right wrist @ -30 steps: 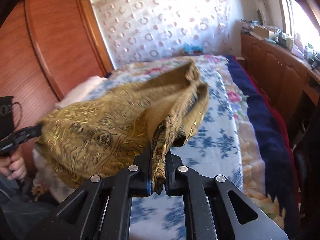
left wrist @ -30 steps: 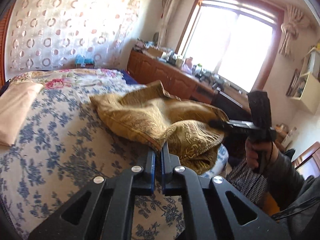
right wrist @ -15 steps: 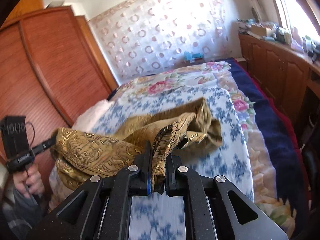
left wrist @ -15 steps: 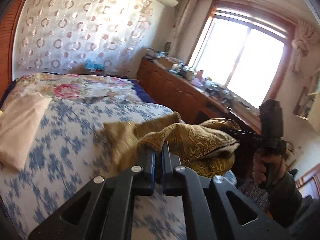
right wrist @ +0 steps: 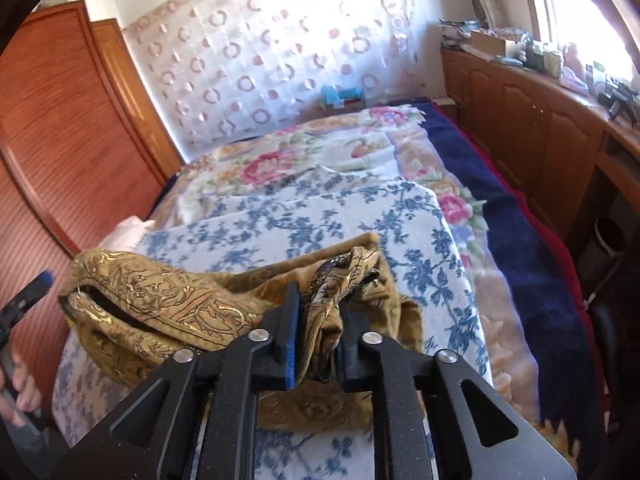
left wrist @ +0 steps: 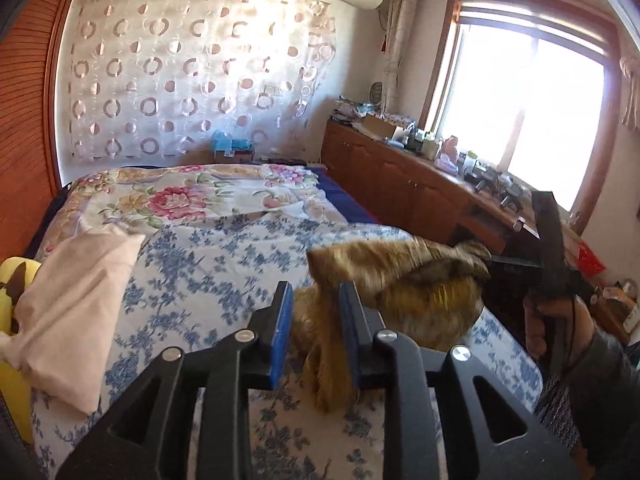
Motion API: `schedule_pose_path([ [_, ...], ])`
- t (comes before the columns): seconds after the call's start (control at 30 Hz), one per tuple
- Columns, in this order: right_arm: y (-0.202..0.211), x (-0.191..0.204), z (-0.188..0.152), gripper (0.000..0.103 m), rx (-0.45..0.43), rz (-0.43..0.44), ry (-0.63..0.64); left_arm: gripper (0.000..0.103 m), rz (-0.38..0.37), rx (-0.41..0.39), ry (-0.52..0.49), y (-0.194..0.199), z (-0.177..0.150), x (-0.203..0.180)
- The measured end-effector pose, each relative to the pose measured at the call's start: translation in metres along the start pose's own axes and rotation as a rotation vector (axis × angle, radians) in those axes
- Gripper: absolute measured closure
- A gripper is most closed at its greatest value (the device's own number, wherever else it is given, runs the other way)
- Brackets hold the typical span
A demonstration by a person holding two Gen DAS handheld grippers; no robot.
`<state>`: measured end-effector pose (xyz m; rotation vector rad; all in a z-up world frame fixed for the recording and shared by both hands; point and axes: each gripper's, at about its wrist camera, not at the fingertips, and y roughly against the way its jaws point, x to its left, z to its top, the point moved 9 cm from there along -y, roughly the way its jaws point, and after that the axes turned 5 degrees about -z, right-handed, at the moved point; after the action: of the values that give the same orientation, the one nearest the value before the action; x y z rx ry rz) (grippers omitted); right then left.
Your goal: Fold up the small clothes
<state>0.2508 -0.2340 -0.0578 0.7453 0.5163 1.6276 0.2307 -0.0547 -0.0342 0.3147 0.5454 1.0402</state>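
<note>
Two tongs meet on one golden brocade garment (right wrist: 168,304), which lies bunched near the foot end of the bed (right wrist: 360,208) on a blue-flowered sheet (left wrist: 224,256). A twisted fold of the cloth runs straight up between the fingers of the right tongs (right wrist: 318,320) and spreads away to the left of them in a thick, doubled heap. From the left wrist view a hanging strip of the same garment (left wrist: 400,280) drops between the fingers of the left tongs (left wrist: 316,320), with the rest of the cloth puffed up just beyond and to the right – blurred there.

Containers are few: a yellow one (left wrist: 12,320) shows at the left edge of the left view, with a pale pink folded cloth (left wrist: 76,312) draped partly over it (what is inside cannot be made out).

Left tongs: jaws opening, a narrow gap, blue pads standing clear of the strip on the left side while the cloth brushes the right pad. Right tongs: jaws also opening, still narrow – the fold sits between them and touches both fingers loosely. A hand (left wrist: 560,328) grips the right tool's handle in the left view, and fingers (right wrist: 20,392) hold the left tool at the edge of the right view.
</note>
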Motion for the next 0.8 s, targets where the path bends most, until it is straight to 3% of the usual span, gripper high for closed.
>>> schedule_pose_path([
  [0.1, -0.004, -0.01, 0.008, 0.059, -0.017, -0.008, -0.022, 0.08, -0.011, 0.045, -0.019, -0.001, -0.024, -0.001],
  [0.13, -0.002, -0.012, 0.012, 0.045, -0.032, -0.002, -0.029, 0.08, -0.016, 0.063, -0.022, -0.004, -0.03, -0.001],
  [0.17, 0.001, -0.014, 0.016, 0.041, -0.05, -0.002, -0.036, 0.08, -0.021, 0.077, -0.028, -0.005, -0.035, -0.004],
  [0.33, 0.031, -0.018, 0.023, 0.041, -0.11, 0.017, 0.001, 0.08, -0.032, 0.135, -0.056, -0.029, -0.052, -0.02],
  [0.47, 0.038, -0.007, 0.004, 0.04, -0.094, 0.009, 0.128, 0.08, -0.038, 0.157, -0.086, -0.047, -0.05, -0.03],
  [0.67, 0.007, 0.022, -0.04, 0.039, 0.002, 0.016, 0.328, 0.08, -0.015, 0.198, -0.119, -0.087, -0.039, -0.03],
  [0.8, -0.02, 0.031, -0.05, 0.04, 0.042, 0.02, 0.403, 0.08, 0.024, 0.187, -0.121, -0.11, -0.02, -0.018],
])
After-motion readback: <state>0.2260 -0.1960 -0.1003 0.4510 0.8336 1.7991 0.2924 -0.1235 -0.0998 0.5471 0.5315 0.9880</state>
